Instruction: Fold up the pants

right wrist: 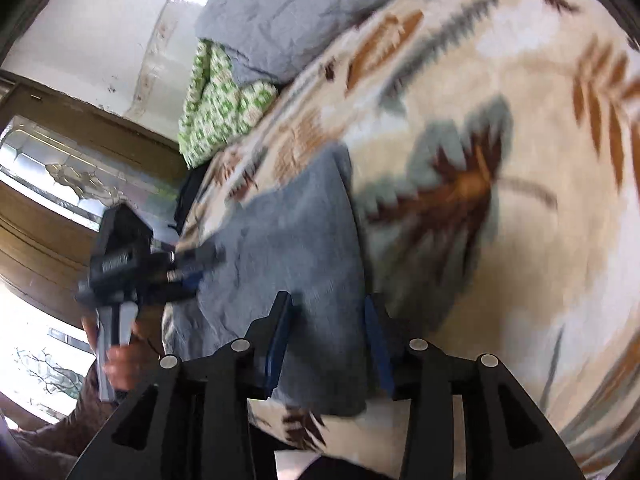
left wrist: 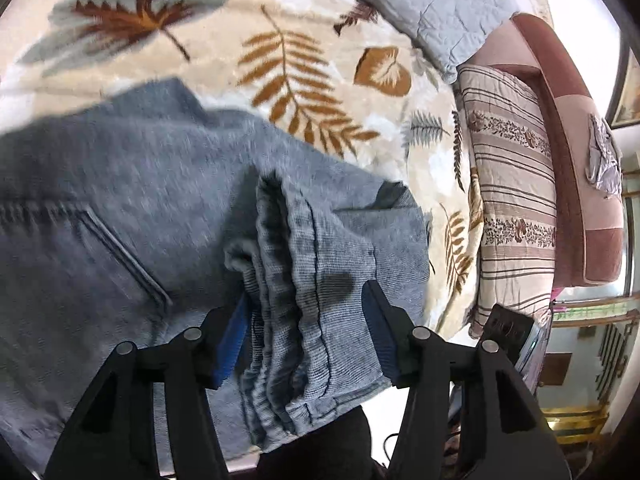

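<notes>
Grey-blue pants (left wrist: 132,184) lie on a cream leaf-patterned blanket (left wrist: 224,36), with a slanted pocket showing at the left. Their bunched waistband (left wrist: 304,248) runs back between the blue pads of my left gripper (left wrist: 306,294), which stand apart at its sides without squeezing it. In the right wrist view, a flat part of the pants (right wrist: 292,236) lies under my right gripper (right wrist: 328,304), whose jaws are apart over the cloth with nothing pinched. The left gripper (right wrist: 196,268) shows there at the pants' left edge, held by a hand (right wrist: 124,360).
A grey quilted pillow (left wrist: 432,4) lies at the far side of the bed. A striped floral folded quilt (left wrist: 516,184) rests against a pink-brown headboard (left wrist: 568,120). A green-and-white patterned cloth (right wrist: 224,108) sits beside the pillow. The bed's near edge runs under both grippers.
</notes>
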The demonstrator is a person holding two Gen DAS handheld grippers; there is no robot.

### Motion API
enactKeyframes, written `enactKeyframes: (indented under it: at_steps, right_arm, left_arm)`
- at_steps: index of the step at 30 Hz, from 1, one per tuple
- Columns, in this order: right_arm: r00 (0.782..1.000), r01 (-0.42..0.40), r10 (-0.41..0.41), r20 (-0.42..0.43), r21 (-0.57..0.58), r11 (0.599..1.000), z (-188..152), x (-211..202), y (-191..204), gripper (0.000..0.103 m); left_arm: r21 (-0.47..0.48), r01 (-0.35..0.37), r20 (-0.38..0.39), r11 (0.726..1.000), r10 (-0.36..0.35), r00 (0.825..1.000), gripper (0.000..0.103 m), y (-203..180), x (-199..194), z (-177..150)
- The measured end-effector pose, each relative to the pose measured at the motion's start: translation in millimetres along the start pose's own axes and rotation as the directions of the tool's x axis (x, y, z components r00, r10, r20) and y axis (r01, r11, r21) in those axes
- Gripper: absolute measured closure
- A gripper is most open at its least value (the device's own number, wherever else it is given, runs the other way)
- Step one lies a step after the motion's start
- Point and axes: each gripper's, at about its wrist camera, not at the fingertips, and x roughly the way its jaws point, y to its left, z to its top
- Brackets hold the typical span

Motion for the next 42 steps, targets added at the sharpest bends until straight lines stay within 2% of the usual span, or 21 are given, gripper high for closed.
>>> enactKeyframes:
  at_steps: [1, 4, 6, 8, 10, 11, 13, 16, 20, 23, 24, 26, 28, 29, 30, 32, 34, 36, 37, 39, 42]
  right_arm:
    - [1.000, 0.004, -0.003, 0.009, -0.029, 1.000, -5.8, -2.9, 6.1, 0.080]
    - [0.996, 0.092, -0.088, 0.034, -0.141, 0.986, -21.5, -9.8, 22.1, 0.083]
    - [0.981, 0.194, -0.194, 0.016, -0.202, 0.960, -29.3, -2.2, 20.7, 0.083]
    - [0.978, 0.204, -0.206, 0.013, -0.216, 0.955, -29.4, -3.1, 23.2, 0.084]
    - [0.978, 0.204, -0.206, 0.017, -0.226, 0.953, -22.0, -9.1, 29.4, 0.077]
    - [0.981, 0.193, -0.189, 0.039, -0.226, 0.955, -17.8, -15.3, 31.7, 0.077]
    - [0.988, 0.140, -0.126, 0.084, -0.194, 0.971, -2.1, -29.2, 33.6, 0.075]
    - [0.988, 0.110, -0.091, 0.123, -0.152, 0.982, 23.5, -29.0, 33.5, 0.066]
    - [0.988, 0.128, -0.112, 0.108, -0.149, 0.981, 52.1, -0.8, 36.5, 0.066]
    - [0.982, 0.182, -0.171, 0.080, -0.145, 0.973, 66.8, 30.0, 34.2, 0.066]
    - [0.984, 0.171, -0.163, 0.067, -0.146, 0.974, 69.8, 37.5, 32.8, 0.066]
    - [0.985, 0.168, -0.160, 0.058, -0.173, 0.970, 74.9, 45.5, 34.9, 0.088]
    - [0.983, 0.173, -0.155, 0.100, -0.213, 0.962, 76.6, 38.7, 43.9, 0.092]
    - [0.977, 0.191, -0.162, 0.137, -0.237, 0.952, 77.1, 33.4, 48.3, 0.092]
    - [0.973, 0.209, -0.177, 0.147, -0.242, 0.947, 79.3, 33.5, 46.8, 0.092]
    - [0.965, 0.259, -0.243, 0.102, -0.212, 0.942, 85.4, 48.2, 31.5, 0.092]
    - [0.962, 0.274, -0.265, 0.072, -0.196, 0.941, 85.5, 56.3, 20.4, 0.089]
    - [0.968, 0.248, -0.238, 0.081, -0.165, 0.954, 83.6, 52.4, 16.0, 0.087]
    - [0.971, 0.232, -0.221, 0.087, -0.152, 0.961, 82.2, 47.7, 15.3, 0.083]
    - [0.974, 0.215, -0.203, 0.098, -0.131, 0.968, 80.4, 36.9, 15.5, 0.082]
    - [0.985, 0.152, -0.140, 0.103, -0.121, 0.981, 71.1, 15.9, 22.2, 0.081]
  left_arm:
    - [0.004, 0.002, -0.003, 1.000, -0.002, 1.000, 0.049, -0.5, 1.0, -3.0]
    - [0.032, -0.049, -0.019, 0.998, 0.049, 0.999, 0.049, 2.3, 7.4, -19.1]
    - [0.041, -0.050, -0.021, 0.998, 0.051, 0.998, 0.050, 6.5, 10.5, -29.3]
    - [0.059, -0.067, -0.012, 0.996, 0.068, 0.998, 0.052, 3.6, 5.8, -33.6]
    - [0.066, -0.060, -0.020, 0.996, 0.061, 0.998, 0.053, 1.2, 0.2, -34.7]
    - [0.077, -0.053, -0.014, 0.996, 0.054, 0.998, 0.054, -0.6, -4.3, -35.4]
    - [0.102, -0.042, 0.023, 0.994, 0.040, 0.999, 0.054, -5.6, -17.7, -35.9]
    - [0.101, -0.034, 0.073, 0.994, 0.027, 0.997, 0.054, -10.7, -29.6, -27.8]
    - [0.092, -0.047, 0.092, 0.995, 0.039, 0.995, 0.052, -20.1, -24.5, -10.3]
    - [0.123, -0.129, 0.097, 0.984, 0.117, 0.988, 0.052, -25.4, -9.5, -2.5]
    - [0.124, -0.144, 0.091, 0.982, 0.134, 0.987, 0.052, -23.3, -4.1, -1.5]
    - [0.113, -0.163, 0.070, 0.980, 0.156, 0.985, 0.052, -18.2, 3.7, 0.1]
    - [0.096, -0.141, 0.072, 0.985, 0.134, 0.988, 0.052, -13.5, 2.5, 0.2]
    - [0.100, -0.142, 0.086, 0.985, 0.133, 0.987, 0.052, -12.9, 0.7, 0.2]
    - [0.110, -0.189, 0.114, 0.976, 0.177, 0.978, 0.052, -12.3, 1.0, 1.0]
    - [0.111, -0.245, 0.112, 0.963, 0.233, 0.966, 0.052, -7.3, 10.1, 3.7]
    - [0.101, -0.238, 0.105, 0.966, 0.228, 0.968, 0.052, -1.0, 15.9, 3.6]
    - [0.120, -0.250, 0.111, 0.961, 0.237, 0.965, 0.052, -5.1, 12.3, 0.7]
    - [0.126, -0.253, 0.104, 0.959, 0.241, 0.965, 0.052, -6.2, 11.2, -0.1]
    - [0.121, -0.247, 0.095, 0.961, 0.237, 0.967, 0.052, -6.9, 6.0, -3.3]
    - [0.126, -0.208, 0.094, 0.970, 0.198, 0.976, 0.052, -9.4, -9.7, -19.0]
